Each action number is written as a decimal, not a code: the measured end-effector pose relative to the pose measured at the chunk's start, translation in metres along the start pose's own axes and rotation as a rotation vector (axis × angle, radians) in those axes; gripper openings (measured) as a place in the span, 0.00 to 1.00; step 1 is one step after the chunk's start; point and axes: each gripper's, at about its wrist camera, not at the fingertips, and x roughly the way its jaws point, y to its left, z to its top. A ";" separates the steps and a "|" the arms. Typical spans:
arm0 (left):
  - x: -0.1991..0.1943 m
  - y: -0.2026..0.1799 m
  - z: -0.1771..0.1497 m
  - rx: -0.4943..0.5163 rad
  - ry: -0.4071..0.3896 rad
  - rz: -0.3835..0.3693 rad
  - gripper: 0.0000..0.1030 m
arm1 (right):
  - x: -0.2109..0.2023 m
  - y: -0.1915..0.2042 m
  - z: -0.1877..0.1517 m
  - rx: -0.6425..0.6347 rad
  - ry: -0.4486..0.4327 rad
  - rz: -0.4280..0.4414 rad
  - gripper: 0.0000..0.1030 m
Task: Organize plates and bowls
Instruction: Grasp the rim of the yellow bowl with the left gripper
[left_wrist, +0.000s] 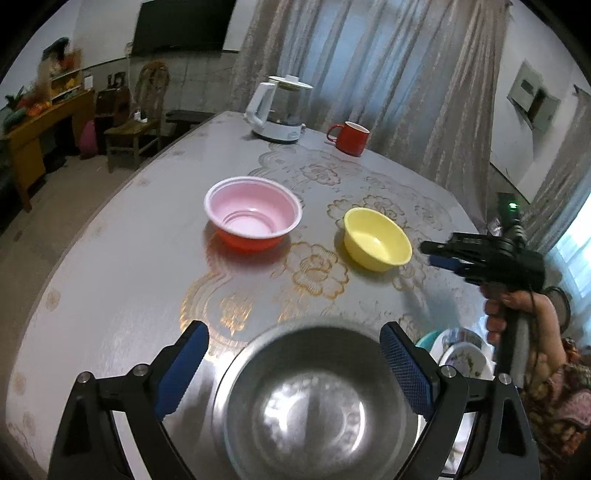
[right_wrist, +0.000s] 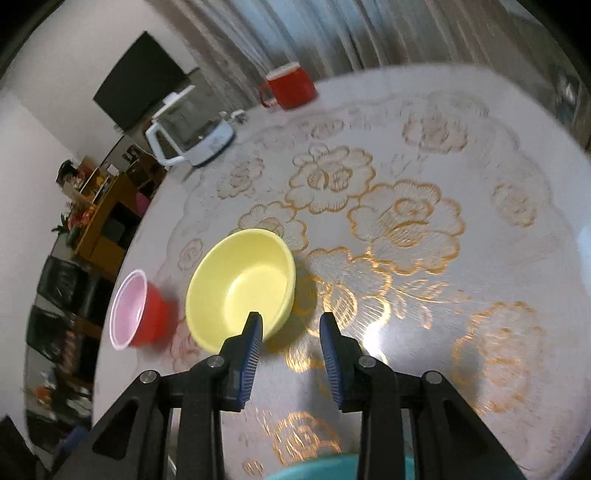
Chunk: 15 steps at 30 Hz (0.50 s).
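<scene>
A steel bowl (left_wrist: 314, 406) sits on the table right under my left gripper (left_wrist: 294, 328). That gripper is open wide; its pads stand on either side of the bowl and do not press on it. Farther off are a red bowl (left_wrist: 253, 218) with a pink inside and a yellow bowl (left_wrist: 376, 240). A hand holds my right gripper (left_wrist: 430, 254) just right of the yellow bowl. In the right wrist view this gripper (right_wrist: 291, 321) shows a narrow gap with nothing in it, at the near rim of the yellow bowl (right_wrist: 240, 284). The red bowl (right_wrist: 136, 310) lies to its left.
A white kettle (left_wrist: 277, 110) and a red mug (left_wrist: 351, 138) stand at the table's far side. Stacked floral plates (left_wrist: 465, 354) with a teal rim lie at the near right. The flowered tablecloth (right_wrist: 406, 221) is bare to the right of the yellow bowl. Curtains hang behind.
</scene>
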 end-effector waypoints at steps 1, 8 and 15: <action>0.003 -0.003 0.004 0.012 0.002 0.004 0.92 | 0.006 -0.002 0.003 0.016 0.009 0.009 0.31; 0.031 -0.023 0.030 0.062 0.039 0.003 0.92 | 0.037 -0.008 0.013 0.059 0.053 0.027 0.24; 0.062 -0.054 0.058 0.151 0.056 0.025 0.92 | 0.043 -0.013 0.007 0.021 0.077 0.006 0.12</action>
